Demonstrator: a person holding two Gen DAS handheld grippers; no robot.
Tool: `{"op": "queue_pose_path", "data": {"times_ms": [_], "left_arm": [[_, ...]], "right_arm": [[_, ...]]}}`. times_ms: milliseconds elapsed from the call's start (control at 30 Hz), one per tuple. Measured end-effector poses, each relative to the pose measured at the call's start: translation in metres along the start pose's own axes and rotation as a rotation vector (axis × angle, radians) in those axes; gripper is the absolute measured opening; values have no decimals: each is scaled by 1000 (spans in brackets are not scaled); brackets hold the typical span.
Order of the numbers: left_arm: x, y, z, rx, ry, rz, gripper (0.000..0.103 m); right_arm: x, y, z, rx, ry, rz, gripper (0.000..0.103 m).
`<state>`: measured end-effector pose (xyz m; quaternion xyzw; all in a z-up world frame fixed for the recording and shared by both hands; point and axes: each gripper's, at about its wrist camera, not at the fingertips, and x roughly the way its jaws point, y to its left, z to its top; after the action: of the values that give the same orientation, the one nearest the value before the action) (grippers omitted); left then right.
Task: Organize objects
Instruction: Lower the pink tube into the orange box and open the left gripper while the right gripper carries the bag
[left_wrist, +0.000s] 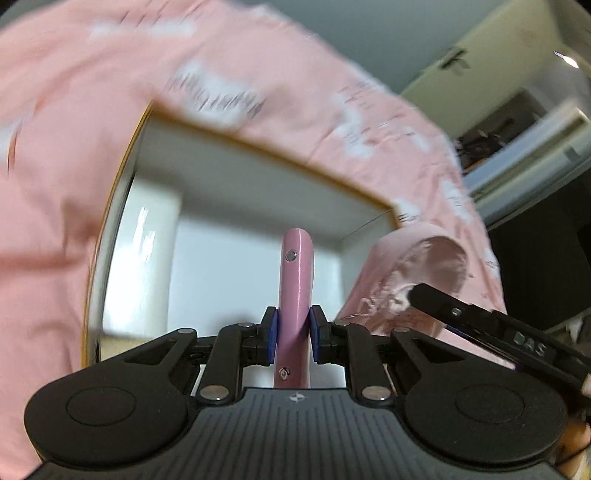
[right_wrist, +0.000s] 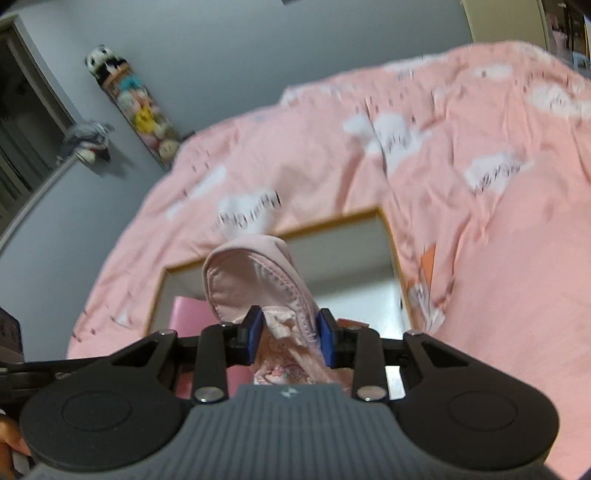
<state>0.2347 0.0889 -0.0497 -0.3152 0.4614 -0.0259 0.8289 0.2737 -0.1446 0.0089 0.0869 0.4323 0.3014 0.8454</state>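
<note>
A white box with a wooden rim lies open on the bed, its white inside facing me. My left gripper is shut on a flat pink panel with metal rivets, seen edge-on and held upright over the box. In the right wrist view this pink panel shows at the lower left, in front of the box rim. My right gripper is shut on a pale pink garment with stitched edges, which bulges up above the pads. The garment hangs just right of the box corner.
A pink bed cover with white cloud prints surrounds the box. A hanging strip of plush toys and a grey plush sit on the grey wall. Shelving stands at the far right.
</note>
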Motion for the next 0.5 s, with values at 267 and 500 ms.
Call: {"op": "queue_pose_path", "data": {"times_ms": [267, 500], "left_arm": [[33, 18, -18, -32, 105, 69, 19], [36, 15, -11, 15, 179, 183, 21]], "right_arm": [[40, -11, -10, 12, 94, -37, 34], [57, -11, -14, 9, 128, -48, 34]]}}
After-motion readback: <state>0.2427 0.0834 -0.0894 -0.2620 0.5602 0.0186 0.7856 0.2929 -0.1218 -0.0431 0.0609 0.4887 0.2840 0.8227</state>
